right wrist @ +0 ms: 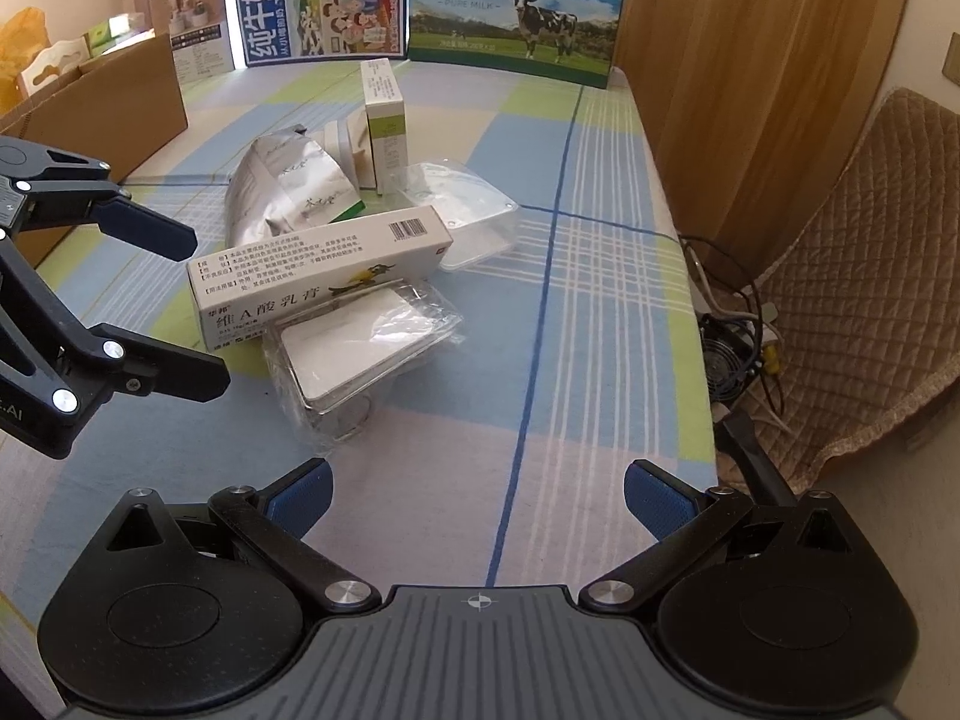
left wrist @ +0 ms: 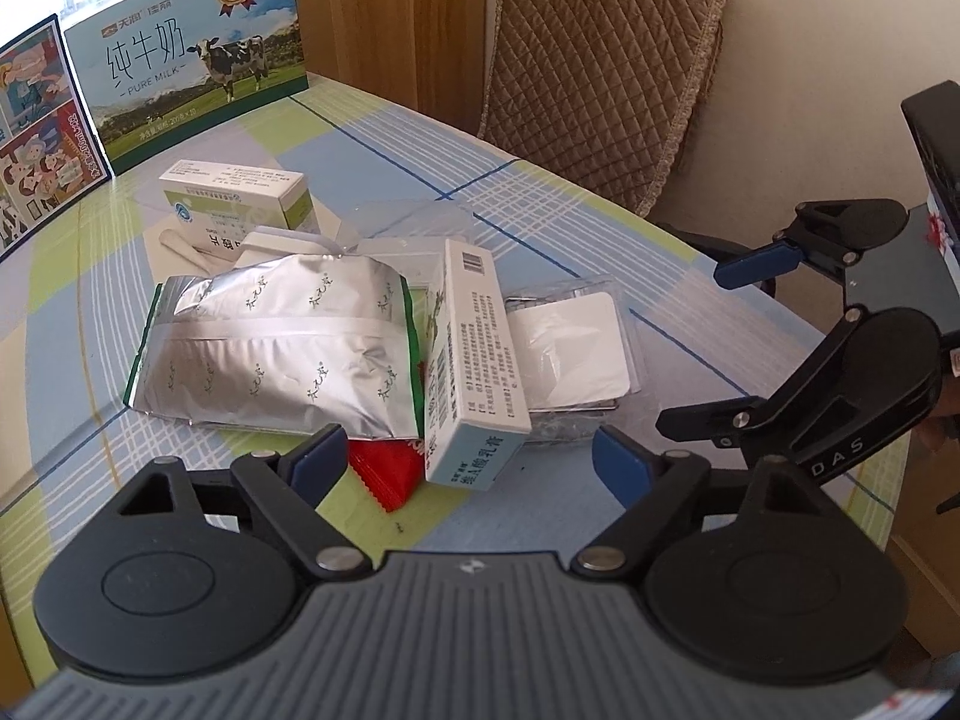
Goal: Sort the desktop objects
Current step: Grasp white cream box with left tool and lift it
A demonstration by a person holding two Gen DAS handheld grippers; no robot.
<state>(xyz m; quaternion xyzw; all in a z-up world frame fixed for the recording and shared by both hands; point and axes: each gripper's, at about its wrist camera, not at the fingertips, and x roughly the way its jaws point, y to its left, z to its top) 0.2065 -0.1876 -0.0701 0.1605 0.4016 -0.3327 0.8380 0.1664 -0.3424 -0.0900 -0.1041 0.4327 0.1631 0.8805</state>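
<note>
Red packet (left wrist: 387,474): mostly covered by the silver foil pouch (left wrist: 270,354) and ointment box (left wrist: 468,360); print unreadable.
Comic-print milk carton (left wrist: 36,132): cut off by the left edge.
Floor device with fan grille (right wrist: 729,363): possibly a power supply; partly behind the table edge (right wrist: 690,312).

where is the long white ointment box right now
In the right wrist view the long white ointment box lies left of centre, propped between the silver foil bag and a clear-wrapped white pack.
</note>
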